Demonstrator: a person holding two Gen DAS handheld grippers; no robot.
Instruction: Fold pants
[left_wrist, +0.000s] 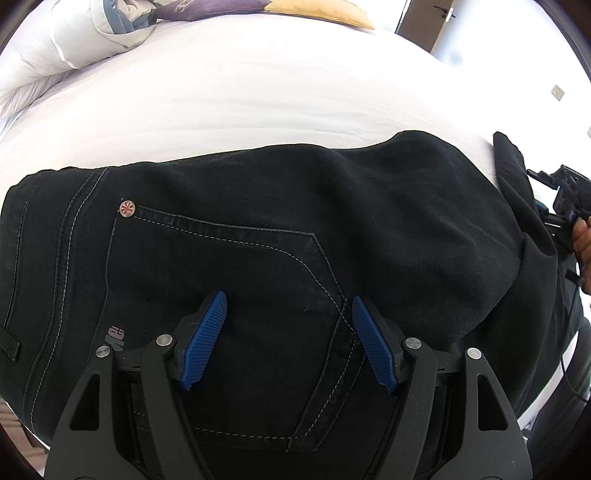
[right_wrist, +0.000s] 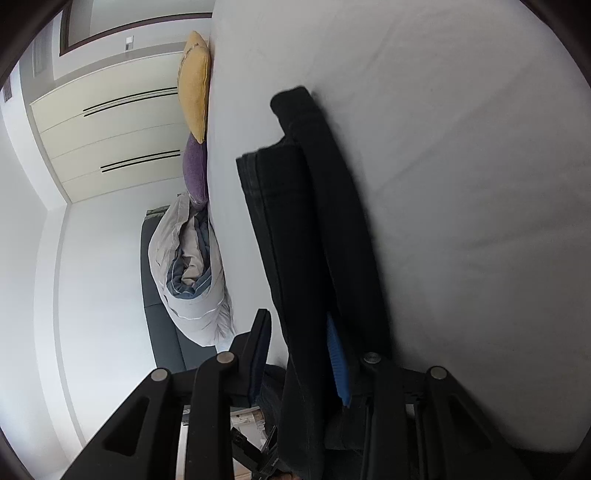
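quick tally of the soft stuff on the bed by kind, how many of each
black pants: 1
cushions: 2, yellow cushion and purple cushion
rolled duvet: 1
total: 4

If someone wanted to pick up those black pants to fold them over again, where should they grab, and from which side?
Probably the free right-hand end of the pants, coming in from the right along the bed. The cloth there is doubled into a thick, raised edge that two fingers can close over. The right hand-held gripper already straddles that edge. The middle lies flat under the open left hand-held gripper, leaving nothing to pinch.
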